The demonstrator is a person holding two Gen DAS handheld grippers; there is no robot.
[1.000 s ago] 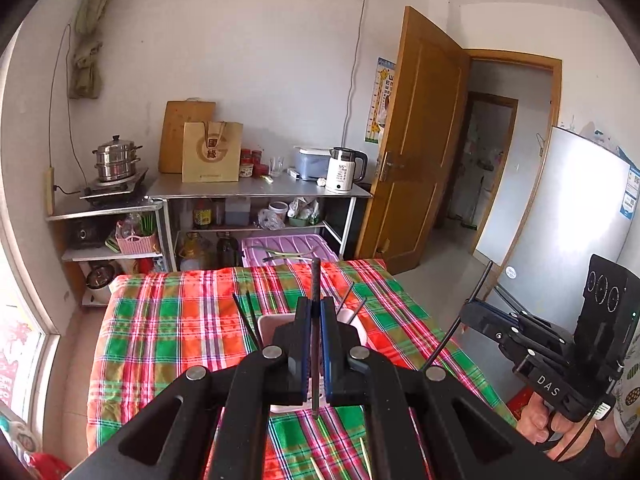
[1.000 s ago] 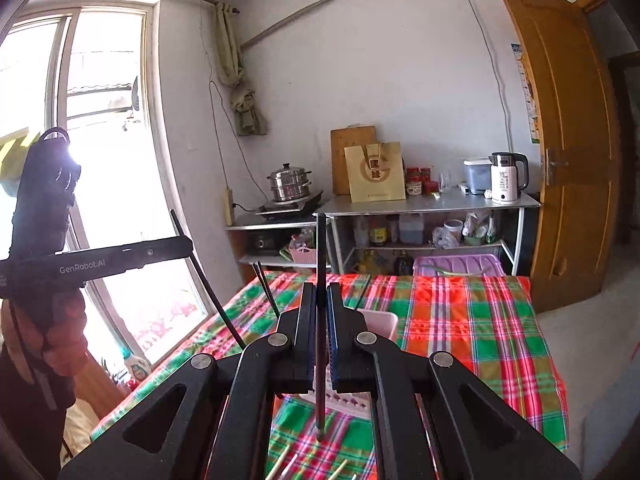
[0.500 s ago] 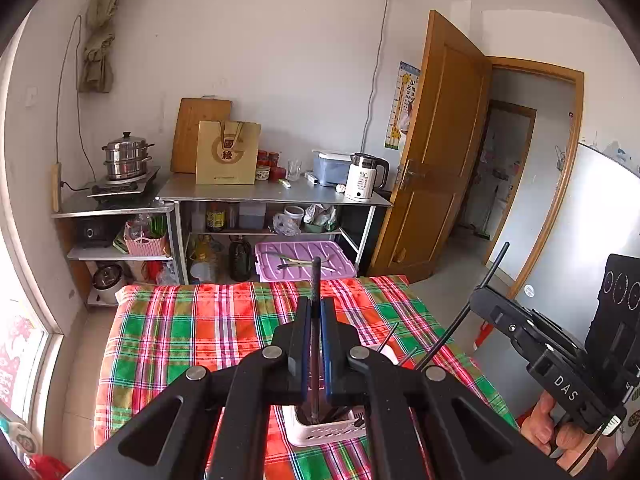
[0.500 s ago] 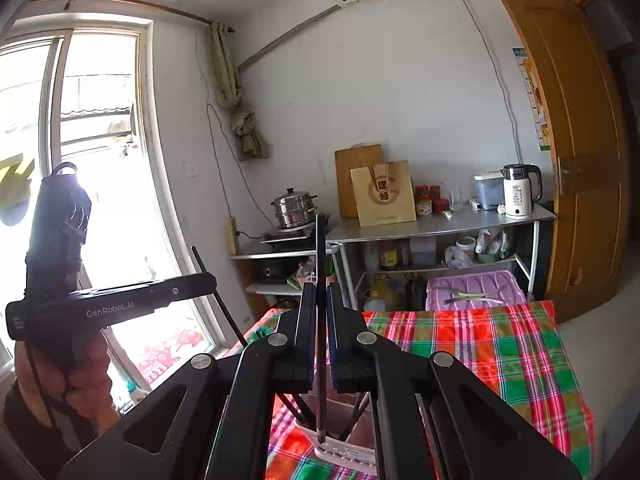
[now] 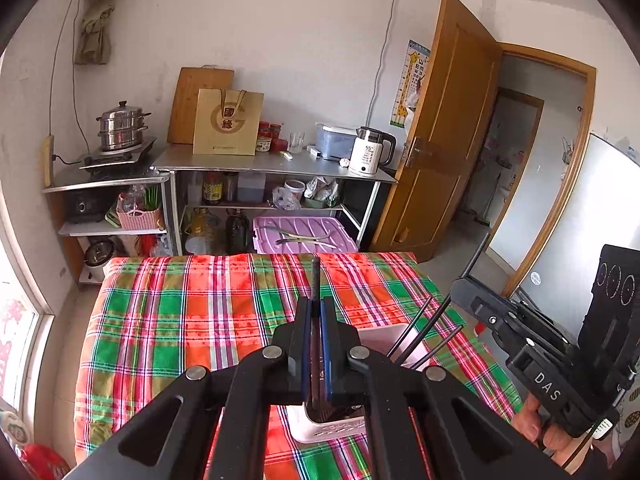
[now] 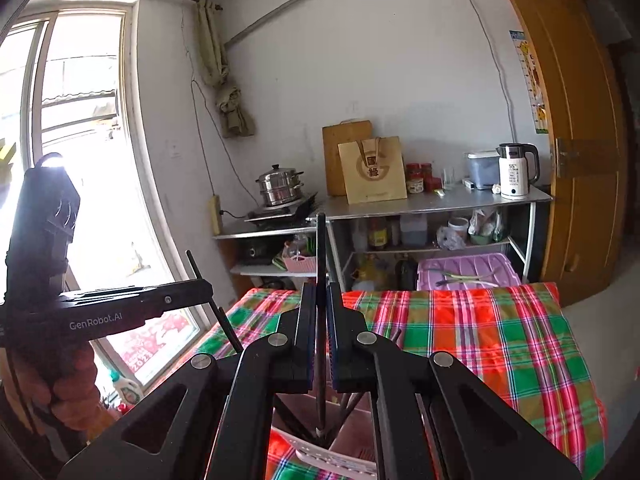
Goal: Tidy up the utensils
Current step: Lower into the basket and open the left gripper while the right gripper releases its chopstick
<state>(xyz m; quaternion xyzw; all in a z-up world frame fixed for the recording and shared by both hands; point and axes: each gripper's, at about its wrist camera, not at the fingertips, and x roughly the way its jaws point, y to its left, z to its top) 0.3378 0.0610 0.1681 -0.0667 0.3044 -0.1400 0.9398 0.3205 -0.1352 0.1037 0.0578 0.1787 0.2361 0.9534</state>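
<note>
Left gripper (image 5: pixel 316 344) pinched tight on a thin dark chopstick (image 5: pixel 315 280) held upright over the white perforated plastic utensil basket (image 5: pixel 332 428) on the red-green plaid tablecloth (image 5: pixel 180 320), right gripper (image 6: pixel 320 336) likewise clamped on another dark chopstick (image 6: pixel 321 248) with tip down in that basket (image 6: pixel 340 458), which holds several dark chopsticks (image 5: pixel 424 332) leaning right.

At my twelve o'clock the surface (image 5: pixel 168 320) wears woven plaid cloth, matt. The holder (image 5: pixel 340 432) looks like white perforated plastic, slightly glossy. My left hand-held gripper (image 5: pixel 316 344) is matt black with shiny metal rivets. Toward eleven, a polished steel steamer (image 5: pixel 120 126); a plain wooden board (image 5: pixel 188 100).
</note>
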